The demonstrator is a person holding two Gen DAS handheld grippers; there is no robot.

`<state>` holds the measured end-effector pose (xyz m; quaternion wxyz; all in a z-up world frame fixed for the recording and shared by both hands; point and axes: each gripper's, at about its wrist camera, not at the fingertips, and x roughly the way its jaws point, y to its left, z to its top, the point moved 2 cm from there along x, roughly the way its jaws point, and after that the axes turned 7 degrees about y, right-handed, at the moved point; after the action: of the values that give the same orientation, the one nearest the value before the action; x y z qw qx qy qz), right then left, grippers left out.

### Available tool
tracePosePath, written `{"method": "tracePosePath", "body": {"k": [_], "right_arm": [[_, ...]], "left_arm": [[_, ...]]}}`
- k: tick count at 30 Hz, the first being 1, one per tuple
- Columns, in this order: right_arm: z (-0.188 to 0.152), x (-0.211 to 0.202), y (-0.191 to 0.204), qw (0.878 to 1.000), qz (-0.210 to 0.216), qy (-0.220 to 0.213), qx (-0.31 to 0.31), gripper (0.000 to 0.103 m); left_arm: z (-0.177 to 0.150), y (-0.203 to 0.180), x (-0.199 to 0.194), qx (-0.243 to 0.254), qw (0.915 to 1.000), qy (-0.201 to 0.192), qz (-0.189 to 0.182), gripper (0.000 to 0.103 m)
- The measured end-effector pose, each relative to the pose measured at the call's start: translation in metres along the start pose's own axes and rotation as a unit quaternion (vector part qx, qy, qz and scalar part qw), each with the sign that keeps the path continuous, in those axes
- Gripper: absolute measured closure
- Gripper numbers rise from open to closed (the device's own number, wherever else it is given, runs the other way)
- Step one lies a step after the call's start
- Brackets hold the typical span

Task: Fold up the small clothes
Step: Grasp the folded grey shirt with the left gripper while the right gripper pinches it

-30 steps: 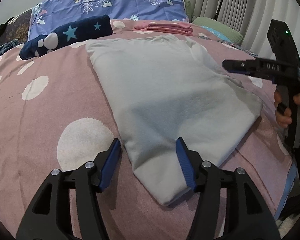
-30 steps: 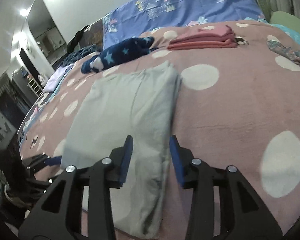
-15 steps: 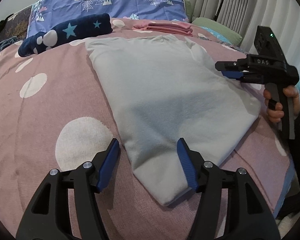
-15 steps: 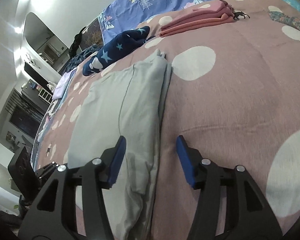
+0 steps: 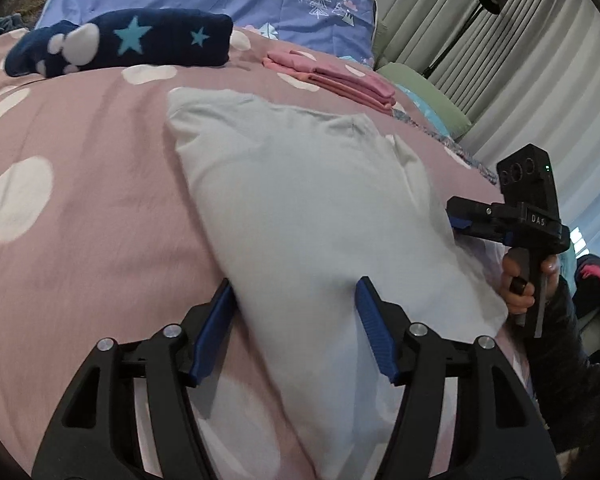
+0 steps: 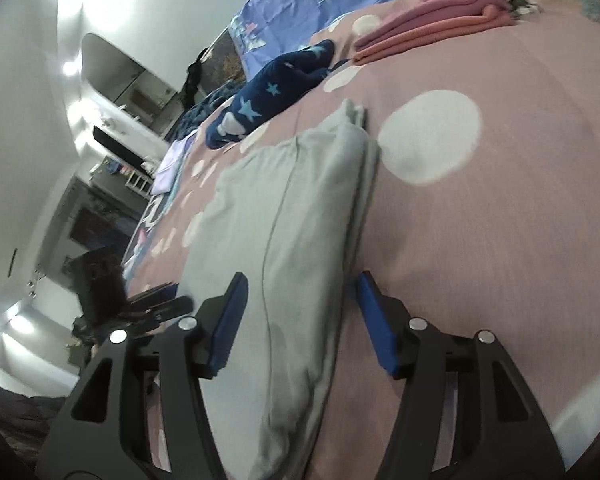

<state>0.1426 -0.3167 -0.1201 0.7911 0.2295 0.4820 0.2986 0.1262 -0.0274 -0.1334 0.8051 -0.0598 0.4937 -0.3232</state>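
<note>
The pale grey-green folded cotton garment (image 5: 320,216) lies mid-bed, soft and light (likely floppy). Left hand-held gripper (image 5: 296,328) straddles its six-o'clock edge, spread; right hand-held gripper (image 6: 300,316) straddles the three-o'clock edge, opening.

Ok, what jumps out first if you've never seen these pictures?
A pale grey folded garment lies mid-bed on a pink spotted blanket. The left gripper and right gripper straddle opposite edges, the right's jaws opening. Behind sit a navy star-print bundle and a pink folded stack.
</note>
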Motion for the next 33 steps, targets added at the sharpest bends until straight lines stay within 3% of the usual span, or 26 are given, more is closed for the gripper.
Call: {"method": "tracePosePath", "body": {"k": [2, 11, 15, 17, 21, 27, 30, 33], "right_arm": [[0.012, 0.01, -0.003, 1.0, 0.005, 0.014, 0.004, 0.05], [0.03, 0.036, 0.007, 0.998, -0.013, 0.051, -0.023, 0.05], [0.016, 0.019, 0.015, 0.995, -0.074, 0.051, -0.035, 0.051], [0.008, 0.01, 0.013, 0.995, -0.084, 0.055, -0.029, 0.051], [0.005, 0.007, 0.006, 0.995, -0.082, 0.064, -0.007, 0.051], [0.04, 0.038, -0.004, 0.998, -0.043, 0.049, 0.004, 0.05], [0.055, 0.045, -0.008, 0.999, -0.023, 0.036, 0.019, 0.05], [0.061, 0.049, -0.007, 0.999, -0.024, 0.029, 0.015, 0.05]], "left_arm": [[0.01, 0.002, 0.008, 0.0, 1.0, 0.003, -0.006, 0.04], [0.043, 0.012, 0.032, -0.011, 0.9992, 0.0, -0.039, 0.04], [0.04, 0.01, 0.03, -0.008, 0.9995, -0.004, -0.031, 0.04], [0.035, 0.009, 0.026, -0.002, 0.9996, -0.006, -0.028, 0.04], [0.033, 0.014, 0.023, -0.005, 0.9993, -0.009, -0.036, 0.04], [0.038, 0.014, 0.026, -0.005, 0.9995, -0.007, -0.03, 0.041], [0.049, 0.025, 0.029, -0.032, 0.9984, -0.009, -0.045, 0.048], [0.062, 0.036, 0.034, -0.059, 0.9968, -0.014, -0.053, 0.066]]}}
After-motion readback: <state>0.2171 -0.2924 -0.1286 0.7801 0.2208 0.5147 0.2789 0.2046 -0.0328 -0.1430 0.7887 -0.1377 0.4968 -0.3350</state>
